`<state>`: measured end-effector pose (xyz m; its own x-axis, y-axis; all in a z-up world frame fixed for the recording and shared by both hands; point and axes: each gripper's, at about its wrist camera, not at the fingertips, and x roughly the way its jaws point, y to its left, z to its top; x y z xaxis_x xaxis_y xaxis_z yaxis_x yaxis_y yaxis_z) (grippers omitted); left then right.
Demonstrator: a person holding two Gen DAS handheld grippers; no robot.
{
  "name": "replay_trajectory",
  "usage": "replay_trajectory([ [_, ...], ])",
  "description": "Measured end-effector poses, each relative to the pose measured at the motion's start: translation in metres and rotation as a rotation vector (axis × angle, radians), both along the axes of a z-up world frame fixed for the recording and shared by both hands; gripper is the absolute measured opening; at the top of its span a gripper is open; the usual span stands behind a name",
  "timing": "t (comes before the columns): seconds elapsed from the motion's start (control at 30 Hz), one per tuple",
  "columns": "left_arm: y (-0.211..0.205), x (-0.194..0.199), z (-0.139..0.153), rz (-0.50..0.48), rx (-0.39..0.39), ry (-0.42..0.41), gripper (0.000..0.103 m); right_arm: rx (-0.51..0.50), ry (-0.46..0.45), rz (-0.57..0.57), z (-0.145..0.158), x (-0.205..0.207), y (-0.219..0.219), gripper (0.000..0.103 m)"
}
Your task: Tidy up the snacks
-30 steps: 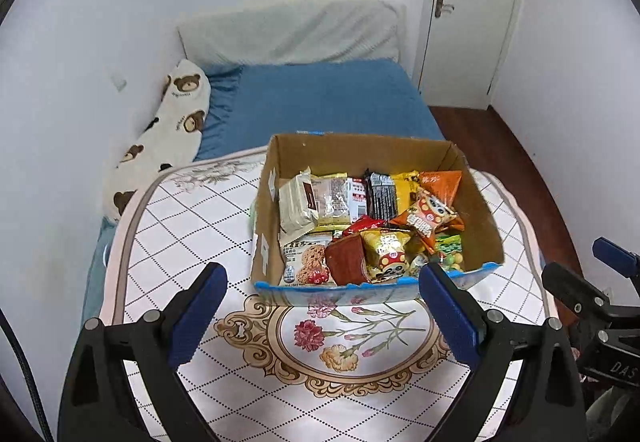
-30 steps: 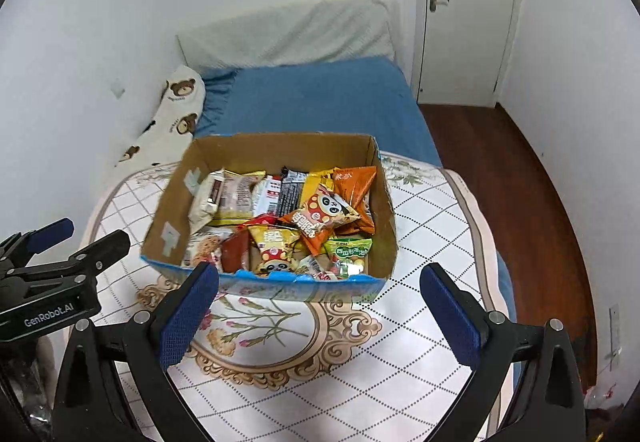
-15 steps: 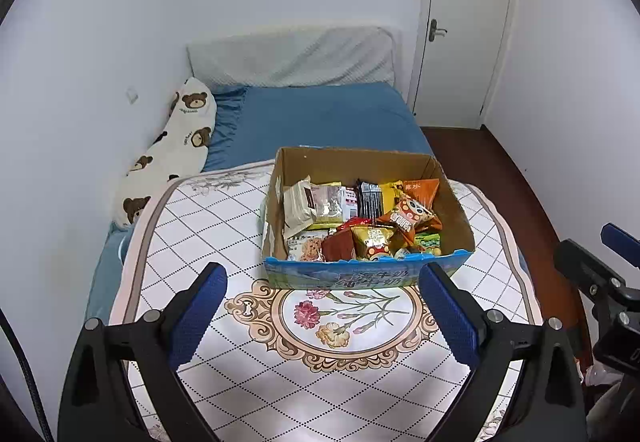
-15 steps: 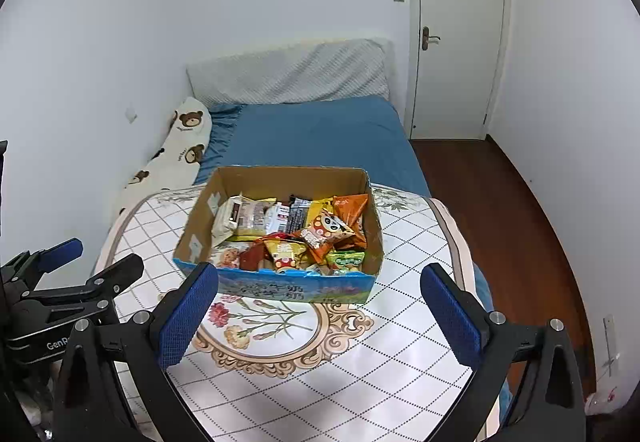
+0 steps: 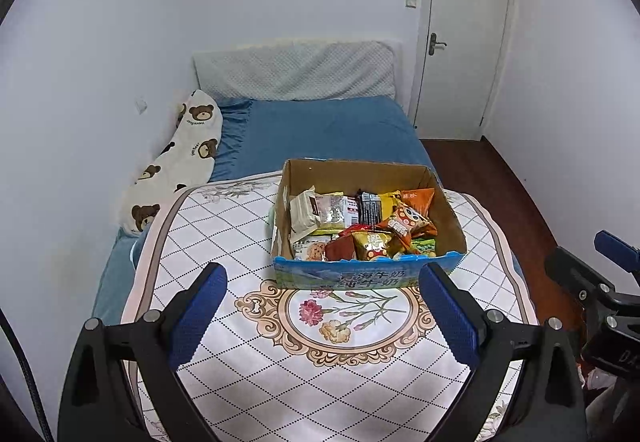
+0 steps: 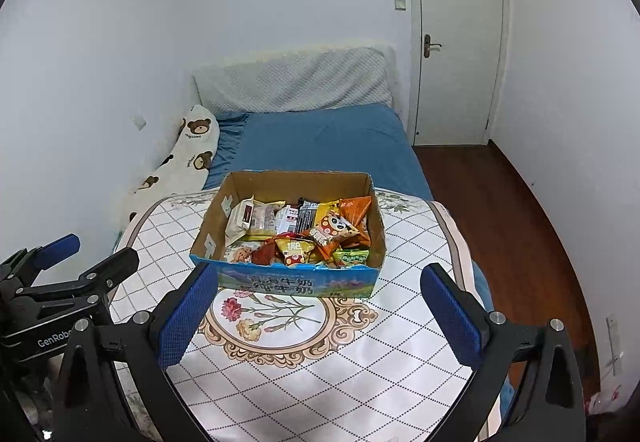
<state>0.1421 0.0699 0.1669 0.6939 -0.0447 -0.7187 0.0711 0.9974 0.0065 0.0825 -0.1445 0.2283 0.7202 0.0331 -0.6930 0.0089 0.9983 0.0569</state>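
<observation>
The open brown cardboard box with a blue printed front panel (image 5: 362,278) (image 6: 298,284) sits on the far half of the round table covered by a white diamond-quilted cloth with a floral medallion (image 5: 240,382) (image 6: 360,382), and it is filled with a loose heap of mixed snack packets (image 5: 360,226) (image 6: 298,232). Among them are a cream pouch (image 5: 303,214) against the box's left wall, an orange packet with a panda face (image 5: 406,222) (image 6: 334,228) on top of the heap, and a green packet (image 6: 352,257) at the front right corner. The packets overlap, so those underneath are mostly hidden and their labels are too small to read.

In front of the box the medallion lies bare. Behind the box runs a bed with a blue sheet (image 5: 328,130) (image 6: 320,138), a long cream bolster printed with brown bears (image 5: 184,158) (image 6: 188,154) along its left side, a pale quilted headboard cushion (image 5: 294,70) beyond, and a closed white door (image 5: 464,42) (image 6: 456,42) to the box's far right.

The left gripper (image 5: 322,316) hangs short of the box, its blue-padded fingers spread wide with nothing between them; the right gripper (image 6: 318,316) is likewise splayed wide and empty.

The left wrist view shows the box's inner left wall and catches the right gripper's black frame at its right edge. The right wrist view shows more dark wooden floor (image 6: 516,226) right of the box, and the left gripper's body at its left edge, its lettering cut off.
</observation>
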Motion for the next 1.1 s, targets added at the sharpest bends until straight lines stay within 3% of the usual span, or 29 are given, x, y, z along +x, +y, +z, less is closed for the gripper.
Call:
replay_trajectory([
  [0.17, -0.002, 0.007, -0.005, -0.010, -0.007, 0.000, 0.103, -0.027, 0.004, -0.026, -0.010, 0.010, -0.002, 0.103],
  [1.1, -0.017, 0.078, -0.058, 0.040, 0.046, 0.041, 0.103, -0.063, 0.049, -0.113, -0.063, 0.085, -0.016, 0.103],
])
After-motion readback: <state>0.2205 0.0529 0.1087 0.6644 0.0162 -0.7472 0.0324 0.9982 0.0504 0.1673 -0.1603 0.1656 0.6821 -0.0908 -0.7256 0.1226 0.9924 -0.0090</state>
